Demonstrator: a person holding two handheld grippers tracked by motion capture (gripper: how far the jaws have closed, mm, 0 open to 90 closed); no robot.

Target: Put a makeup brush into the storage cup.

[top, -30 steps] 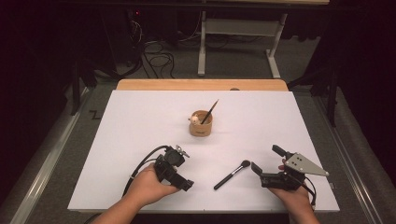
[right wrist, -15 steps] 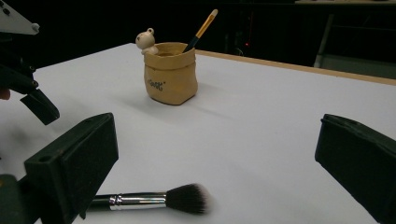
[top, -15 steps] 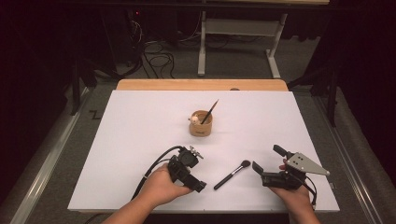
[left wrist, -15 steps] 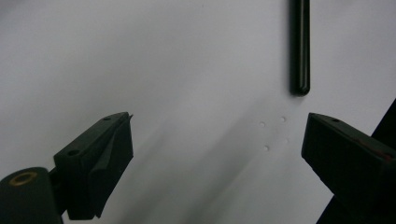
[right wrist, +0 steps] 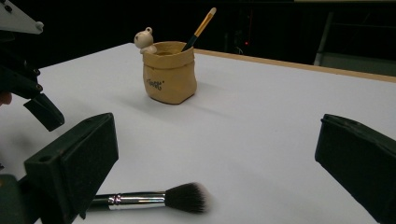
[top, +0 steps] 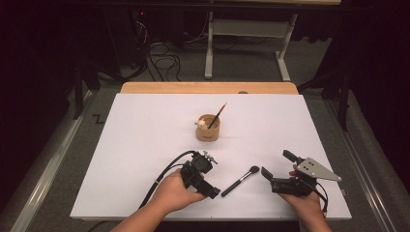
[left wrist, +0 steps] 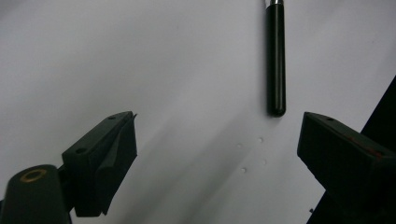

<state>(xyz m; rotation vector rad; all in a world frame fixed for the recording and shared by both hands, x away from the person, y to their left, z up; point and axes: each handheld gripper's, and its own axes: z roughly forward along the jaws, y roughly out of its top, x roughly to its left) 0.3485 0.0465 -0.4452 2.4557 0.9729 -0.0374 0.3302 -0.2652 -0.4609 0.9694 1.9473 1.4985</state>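
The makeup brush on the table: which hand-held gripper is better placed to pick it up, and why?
Probably left. The left hand-held gripper is open beside the handle end of the makeup brush, facing it. The right hand-held gripper sits farther off.

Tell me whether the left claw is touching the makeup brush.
Apart. In the left gripper view, the makeup brush handle ends on bare table ahead of the open left claw, clear of both jaws.
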